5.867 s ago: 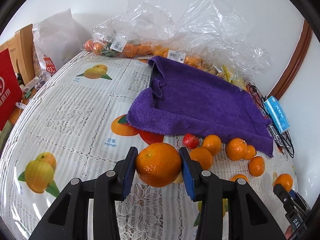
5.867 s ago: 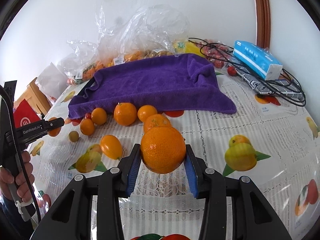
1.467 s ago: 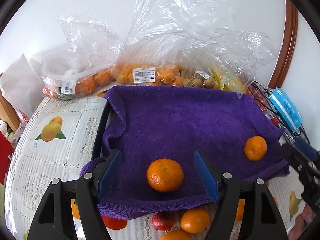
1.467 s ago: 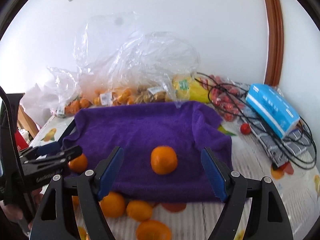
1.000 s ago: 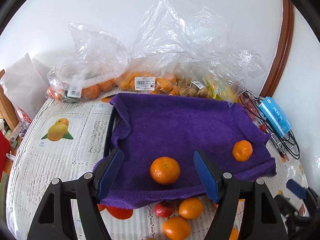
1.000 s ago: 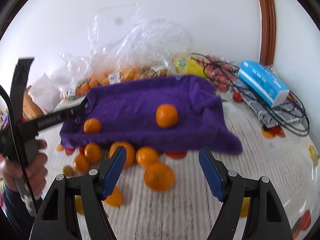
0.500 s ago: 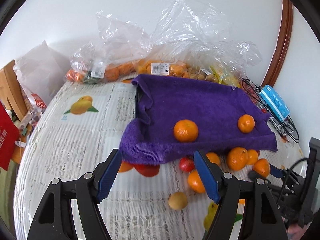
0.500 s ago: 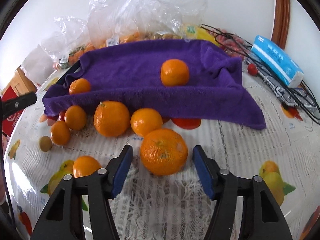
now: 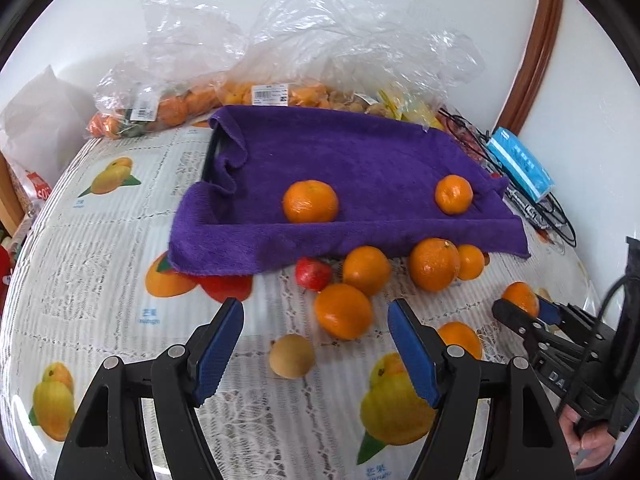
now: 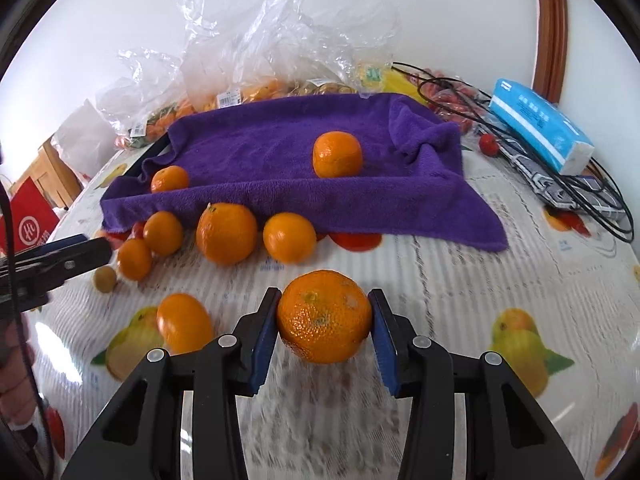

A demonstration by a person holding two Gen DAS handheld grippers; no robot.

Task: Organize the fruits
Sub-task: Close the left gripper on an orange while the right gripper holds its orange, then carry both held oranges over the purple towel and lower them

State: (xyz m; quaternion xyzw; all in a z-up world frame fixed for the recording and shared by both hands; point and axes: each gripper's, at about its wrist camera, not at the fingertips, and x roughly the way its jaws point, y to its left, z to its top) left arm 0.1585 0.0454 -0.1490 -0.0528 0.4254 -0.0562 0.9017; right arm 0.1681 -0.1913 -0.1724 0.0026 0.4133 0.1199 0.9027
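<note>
The right gripper (image 10: 324,320) is closing on a big orange (image 10: 324,316) that sits on the table (image 10: 460,280), near the purple towel (image 10: 280,148); its blue pads look to be touching both sides. It should squeeze gently, then lift straight up. The left gripper (image 9: 316,344) is open and empty, over a smaller orange (image 9: 343,311).

place: home dining room | evidence: fruit-print tablecloth (image 9: 100,248); grocery bags (image 9: 320,60); tissue pack (image 10: 540,124); wooden door frame (image 9: 532,52)
</note>
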